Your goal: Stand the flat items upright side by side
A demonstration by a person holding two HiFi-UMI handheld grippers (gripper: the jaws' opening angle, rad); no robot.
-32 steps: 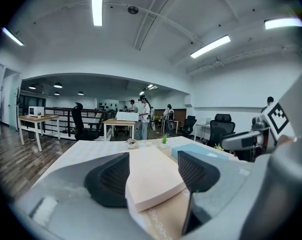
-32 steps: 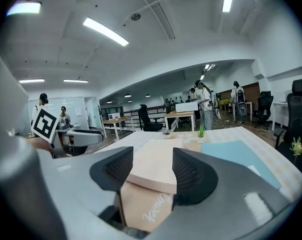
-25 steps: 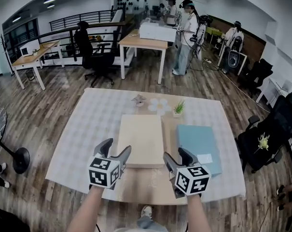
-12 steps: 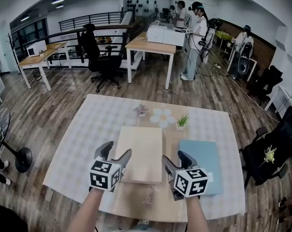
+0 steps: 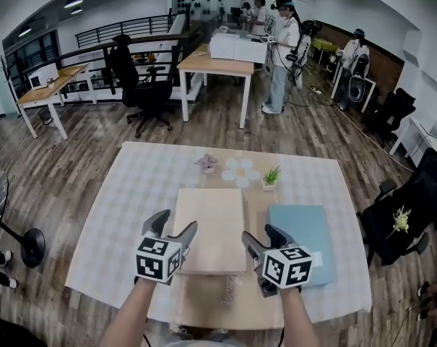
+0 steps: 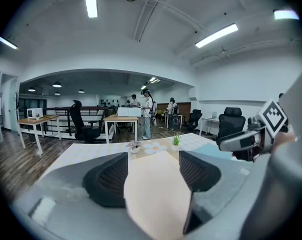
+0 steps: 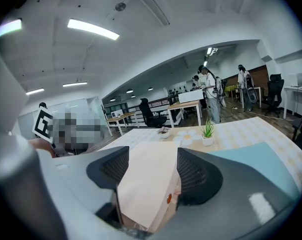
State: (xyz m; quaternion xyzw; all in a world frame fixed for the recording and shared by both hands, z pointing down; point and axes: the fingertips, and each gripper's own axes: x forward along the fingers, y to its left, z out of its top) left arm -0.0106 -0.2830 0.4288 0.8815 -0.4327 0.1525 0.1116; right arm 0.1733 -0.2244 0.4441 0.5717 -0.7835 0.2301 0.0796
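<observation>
Jaws apart on left gripper (image 5: 176,223) and right gripper (image 5: 260,233), the right's just widened, each straddling the flat beige box's (image 5: 211,212) near short edge, its length running away.

Surface (image 5: 95,266) has a checked cloth (image 5: 131,186) and a wood-coloured strip (image 5: 211,298) down the middle. Lying flat: beige board (image 5: 212,226) on the strip, light-blue board (image 5: 301,230) just right of it. Behind them: pink ornament (image 5: 207,164), white flower-shaped piece (image 5: 241,170), small potted plant (image 5: 269,178).
</observation>
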